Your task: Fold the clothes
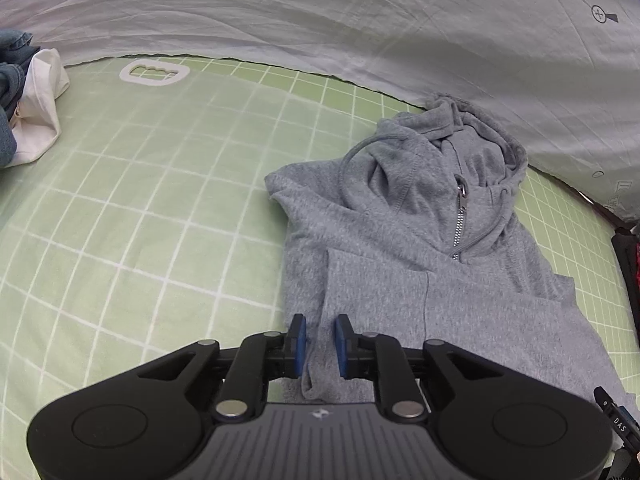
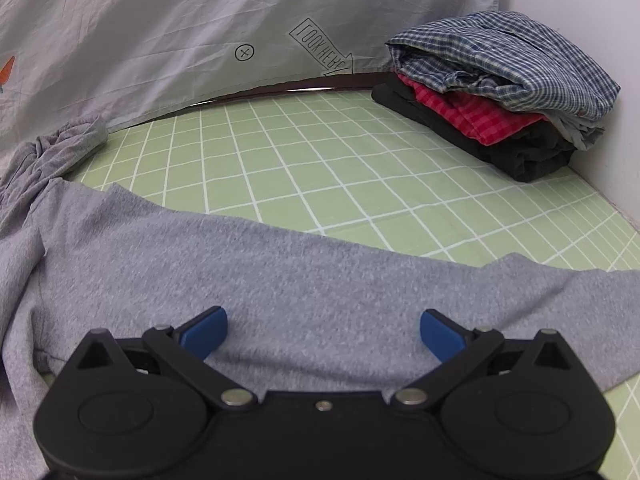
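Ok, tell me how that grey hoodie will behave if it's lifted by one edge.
The grey hoodie looks floppy: its hood lies crumpled, so it would likely drape and sag. Its folded-in sleeve would probably fall open. The knit looks soft, not slick, so slipping seems unlikely.

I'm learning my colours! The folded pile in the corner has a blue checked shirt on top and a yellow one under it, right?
Almost. In the right wrist view the blue checked shirt tops the pile, but the garment under it is red, not yellow.

A staged folding station: green grid mat [image 2: 320, 168], carrot-print sheet [image 1: 320, 12] as backdrop, folded clothes stack [image 2: 500, 92]
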Available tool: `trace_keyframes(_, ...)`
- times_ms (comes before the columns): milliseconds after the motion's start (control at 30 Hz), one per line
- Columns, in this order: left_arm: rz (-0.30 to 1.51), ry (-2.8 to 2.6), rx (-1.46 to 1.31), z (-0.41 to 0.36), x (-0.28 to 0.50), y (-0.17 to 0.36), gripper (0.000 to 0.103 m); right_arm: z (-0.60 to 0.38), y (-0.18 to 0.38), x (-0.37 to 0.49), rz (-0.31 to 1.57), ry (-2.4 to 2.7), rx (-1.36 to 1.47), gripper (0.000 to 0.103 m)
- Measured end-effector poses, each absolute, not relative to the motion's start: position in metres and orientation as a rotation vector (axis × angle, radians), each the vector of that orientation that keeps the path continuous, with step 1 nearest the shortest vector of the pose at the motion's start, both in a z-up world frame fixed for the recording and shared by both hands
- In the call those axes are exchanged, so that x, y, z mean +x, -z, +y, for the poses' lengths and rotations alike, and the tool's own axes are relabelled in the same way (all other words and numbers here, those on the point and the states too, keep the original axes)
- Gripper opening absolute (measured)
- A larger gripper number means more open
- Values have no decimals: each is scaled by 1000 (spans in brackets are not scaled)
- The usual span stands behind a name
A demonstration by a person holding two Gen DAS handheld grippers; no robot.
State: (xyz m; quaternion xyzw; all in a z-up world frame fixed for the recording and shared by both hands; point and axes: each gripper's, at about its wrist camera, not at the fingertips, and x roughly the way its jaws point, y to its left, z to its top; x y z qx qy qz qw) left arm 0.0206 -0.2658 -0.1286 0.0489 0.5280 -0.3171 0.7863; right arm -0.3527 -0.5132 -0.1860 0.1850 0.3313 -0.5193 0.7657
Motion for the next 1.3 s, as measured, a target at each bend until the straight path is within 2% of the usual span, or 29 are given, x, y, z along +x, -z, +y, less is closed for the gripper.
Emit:
trace_keyframes(67,1127,666,104,-264,18,126,31,-512,186,-352,723,1115,407,103)
trace_keyframes(200,1072,609,150,-267,7,120,63,-512,185,-349,729,1109,475,103)
trace_keyframes(333,1040,619,200,-276,-2,117,77,-513,182,-339,775,1125,466,103)
trace_keyframes(400,1038,628,211,-280,-5,116,90,-516,182,-344,763,1111,499,103)
trace_keyframes(733,1081,621,376,-308,-15,137,93,-541,184,-414,699,1232,459,103)
trace_keyframes(933,1089,567,459,-315,-21,156,103,-565,179,-479,646,1393,480,103)
trace_keyframes(1300,1146,535,359,-308,-13,162,103,-599,189,-551,580,1548,535,103)
